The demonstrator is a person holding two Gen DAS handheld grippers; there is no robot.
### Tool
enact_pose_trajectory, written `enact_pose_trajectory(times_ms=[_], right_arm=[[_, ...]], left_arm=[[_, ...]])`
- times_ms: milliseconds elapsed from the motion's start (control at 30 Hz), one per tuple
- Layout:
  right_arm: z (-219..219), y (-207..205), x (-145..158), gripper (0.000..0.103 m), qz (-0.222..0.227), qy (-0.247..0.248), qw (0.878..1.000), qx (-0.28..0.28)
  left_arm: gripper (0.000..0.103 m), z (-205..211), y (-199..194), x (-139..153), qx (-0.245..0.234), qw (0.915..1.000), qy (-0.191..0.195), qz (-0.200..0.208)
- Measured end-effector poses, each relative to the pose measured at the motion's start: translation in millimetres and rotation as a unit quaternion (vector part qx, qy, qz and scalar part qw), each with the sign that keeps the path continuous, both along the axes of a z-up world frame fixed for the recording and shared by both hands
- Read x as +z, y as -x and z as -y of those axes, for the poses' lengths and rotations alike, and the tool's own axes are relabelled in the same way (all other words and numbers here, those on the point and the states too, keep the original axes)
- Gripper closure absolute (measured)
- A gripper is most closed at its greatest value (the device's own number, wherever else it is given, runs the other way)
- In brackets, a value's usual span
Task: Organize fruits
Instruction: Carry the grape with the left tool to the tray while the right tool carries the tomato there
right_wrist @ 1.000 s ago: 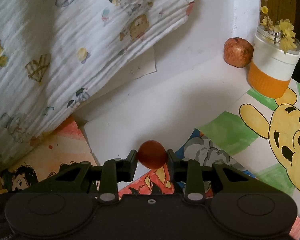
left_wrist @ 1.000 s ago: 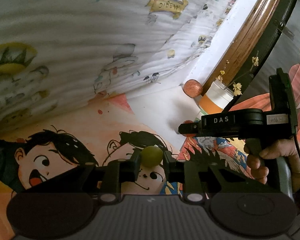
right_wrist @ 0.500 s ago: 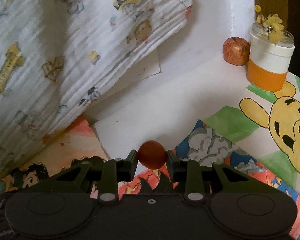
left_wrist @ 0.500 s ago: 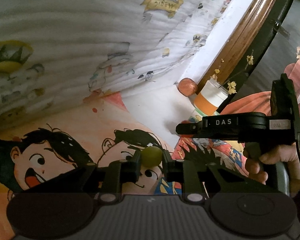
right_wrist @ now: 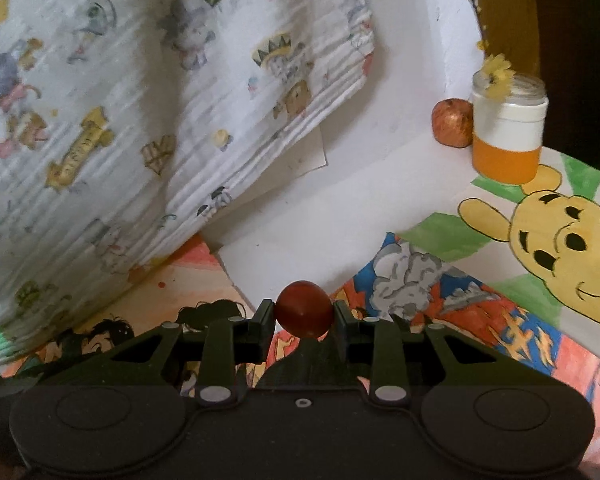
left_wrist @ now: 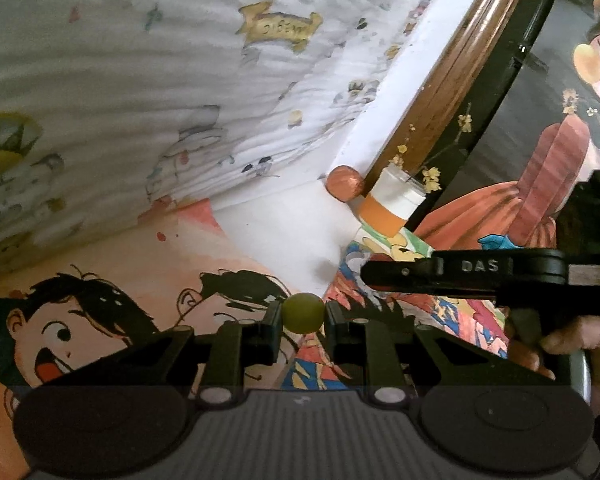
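While the left gripper [left_wrist: 303, 315] pinches a small round green fruit [left_wrist: 302, 313] above the cartoon-painted surface [left_wrist: 112, 280], the right gripper [right_wrist: 303, 316] clamps a round dark-red fruit [right_wrist: 304, 314]; farther back, a reddish apple [right_wrist: 452, 122] touches an orange-and-white jar [right_wrist: 506, 136].

We see a white wall [right_wrist: 412, 12] w/ a wood frame [left_wrist: 440, 92] at right. Printed cloth [right_wrist: 160, 100] hangs over it. Cartoon drawings [right_wrist: 540, 240] cover the surface below.

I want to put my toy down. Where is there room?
The plain white patch between the printed cloth and the bear drawing is free. The corner by the apple and orange-banded jar is crowded.
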State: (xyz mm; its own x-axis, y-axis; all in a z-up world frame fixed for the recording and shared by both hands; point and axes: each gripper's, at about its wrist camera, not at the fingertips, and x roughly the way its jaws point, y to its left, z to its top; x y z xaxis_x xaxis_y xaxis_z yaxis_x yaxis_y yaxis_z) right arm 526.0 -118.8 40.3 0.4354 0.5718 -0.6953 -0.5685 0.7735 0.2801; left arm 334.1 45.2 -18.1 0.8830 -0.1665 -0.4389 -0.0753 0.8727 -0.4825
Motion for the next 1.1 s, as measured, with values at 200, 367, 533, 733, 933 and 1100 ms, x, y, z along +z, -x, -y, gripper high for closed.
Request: enact_pose_trajectory(times_ms=[200, 367, 533, 733, 933, 1100], right_arm=[[18.6, 21.2, 8.1, 0.070, 0.008, -0.013, 1.000, 0.000], [38.0, 39.5, 17.0, 0.070, 0.010, -0.029, 1.000, -0.008], [58.5, 60.2, 28.9, 0.070, 0.025, -0.035, 0.999, -0.022], [79.8, 81.8, 36.8, 0.070, 0.046, -0.034, 0.998, -0.036], [107.4, 102.4, 33.2, 0.070, 0.054, -0.028, 0.996, -0.058], [132.5, 115.0, 22.2, 0.070, 0.048, -0.017, 0.995, -0.081]], left_arm=[[0.079, 5.1, 5.0, 2.9, -0.027, 0.9994, -0.003, 0.022], [0.079, 12.0, 11.0, 7.1, -0.060, 0.9969, -0.004, 0.050], [0.079, 22.2, 14.5, 9.7, -0.103, 0.9923, 0.004, 0.068], [0.079, 37.6, 11.1, 12.4, -0.162, 0.9836, 0.023, 0.076], [0.079, 62.1, 1.2, 16.8, -0.194, 0.9800, 0.004, 0.044], [0.079, 84.9, -3.4, 17.4, -0.217, 0.9757, -0.011, 0.026]])
